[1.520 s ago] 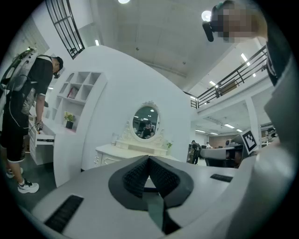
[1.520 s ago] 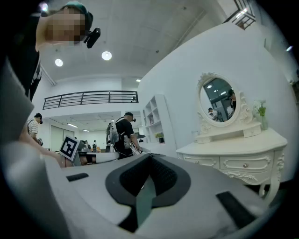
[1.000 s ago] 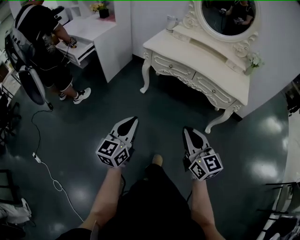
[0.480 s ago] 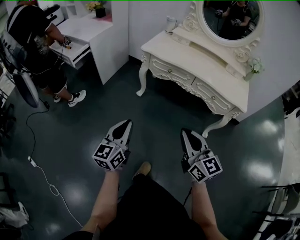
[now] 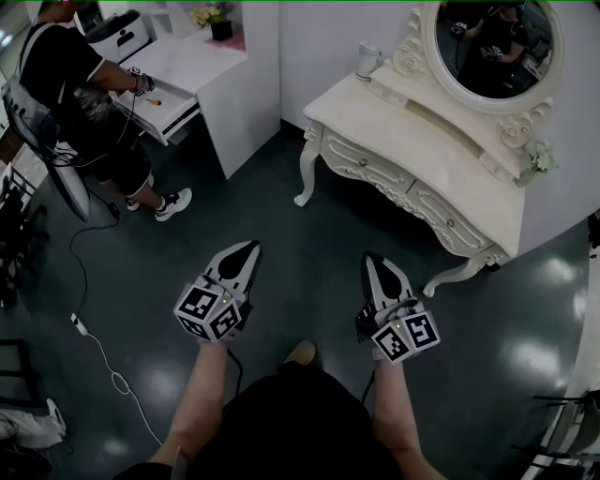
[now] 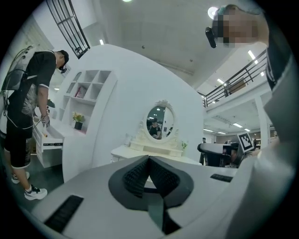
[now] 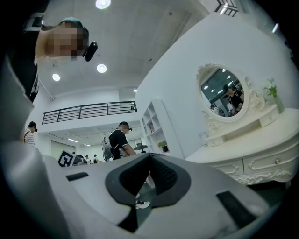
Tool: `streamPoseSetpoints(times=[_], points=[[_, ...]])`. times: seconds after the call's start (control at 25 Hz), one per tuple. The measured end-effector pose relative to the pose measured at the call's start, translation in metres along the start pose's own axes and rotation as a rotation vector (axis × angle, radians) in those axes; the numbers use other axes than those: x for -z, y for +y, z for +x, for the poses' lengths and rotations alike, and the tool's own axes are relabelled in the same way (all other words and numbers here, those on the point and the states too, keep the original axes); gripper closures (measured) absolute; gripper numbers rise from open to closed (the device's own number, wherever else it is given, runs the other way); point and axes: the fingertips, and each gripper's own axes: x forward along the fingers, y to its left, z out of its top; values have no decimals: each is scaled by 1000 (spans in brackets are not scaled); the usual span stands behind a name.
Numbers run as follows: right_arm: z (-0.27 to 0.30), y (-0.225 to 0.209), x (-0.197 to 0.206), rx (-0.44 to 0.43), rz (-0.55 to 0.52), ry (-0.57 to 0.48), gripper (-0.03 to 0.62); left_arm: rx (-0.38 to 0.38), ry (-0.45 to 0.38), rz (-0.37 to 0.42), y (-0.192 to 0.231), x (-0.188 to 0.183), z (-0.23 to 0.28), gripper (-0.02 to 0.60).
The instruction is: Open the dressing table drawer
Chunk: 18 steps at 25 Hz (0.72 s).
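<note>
Dressing table drawer (image 5: 367, 161) shut, at 1 o'clock in head view, in the front of the cream dressing table (image 5: 441, 141). A second knobbed drawer (image 5: 448, 221) just to its right is also shut. Contents of both hidden.

Side desk (image 5: 197, 61) at 11 o'clock has its own drawer (image 5: 169, 111) pulled out, with a bystander (image 5: 75, 94) standing over it. A small orange item lies inside, too small to identify. Flower pot (image 5: 221, 23) on the desk at 12 o'clock.

Mirror (image 5: 495, 42) cut off by the top edge. Table's back legs hidden under its top. Bystander's head cut off by the frame.

Left gripper (image 5: 247, 249) at 7 o'clock: claw tips together, nothing between. Right gripper (image 5: 374, 261) at 5 o'clock: same, closed and empty. Both well apart from the table. Cable (image 5: 94, 309) on the floor at 8 o'clock.

Compared with a second ago, the table has shifted right and a bit lower in head view. Both claws stay closed.
</note>
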Motion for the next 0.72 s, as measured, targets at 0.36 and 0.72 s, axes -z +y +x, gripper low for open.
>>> streamPoseSetpoints(times=[0.36, 0.72], points=[[12, -43, -11, 2, 42, -40, 588, -2, -17, -2, 21, -17, 52, 569], [-16, -78, -28, 53, 42, -44, 588, 74, -27, -35, -2, -32, 111, 569]])
